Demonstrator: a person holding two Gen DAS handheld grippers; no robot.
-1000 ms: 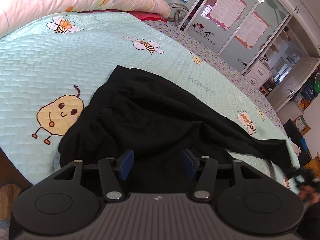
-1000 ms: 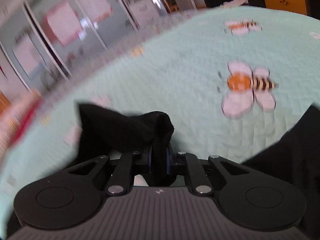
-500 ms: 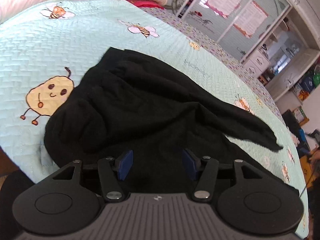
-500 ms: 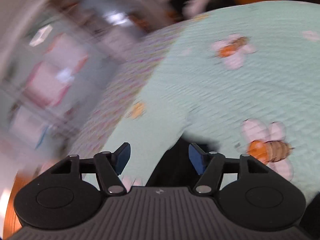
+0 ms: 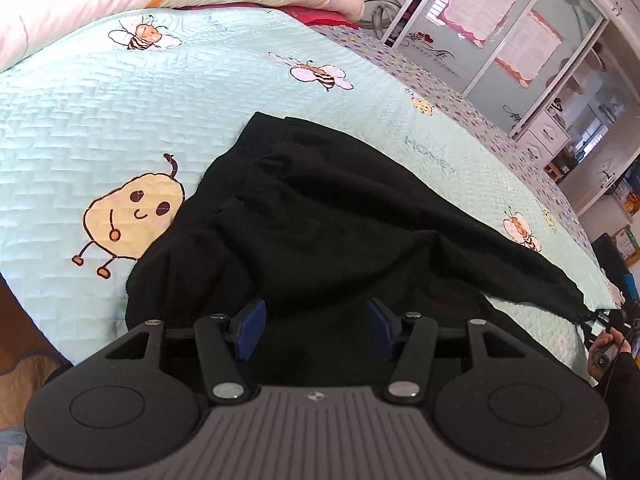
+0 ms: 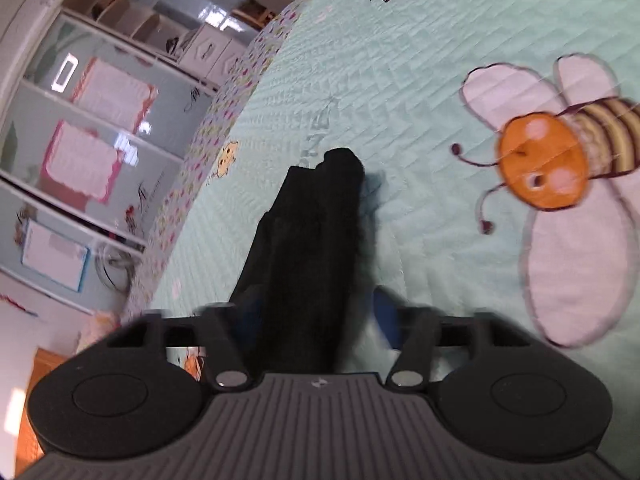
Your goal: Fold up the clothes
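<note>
The black garment (image 5: 320, 232) looks soft and limp — it will sag and bunch, so the hem corners or the sleeve end are the places to pinch. It lies rumpled on the mint bee-print quilt (image 5: 120, 120), one sleeve (image 6: 316, 216) trailing out. The right gripper (image 6: 320, 320) has just been closing, the sleeve between its jaws, pads not plainly pressing. The left gripper (image 5: 316, 330) hovers half-open over the cloth, empty.

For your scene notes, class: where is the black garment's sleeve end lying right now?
In the right wrist view the sleeve end lies on the mint bee quilt, straight ahead between the right gripper's jaws, left of the big bee print.
</note>
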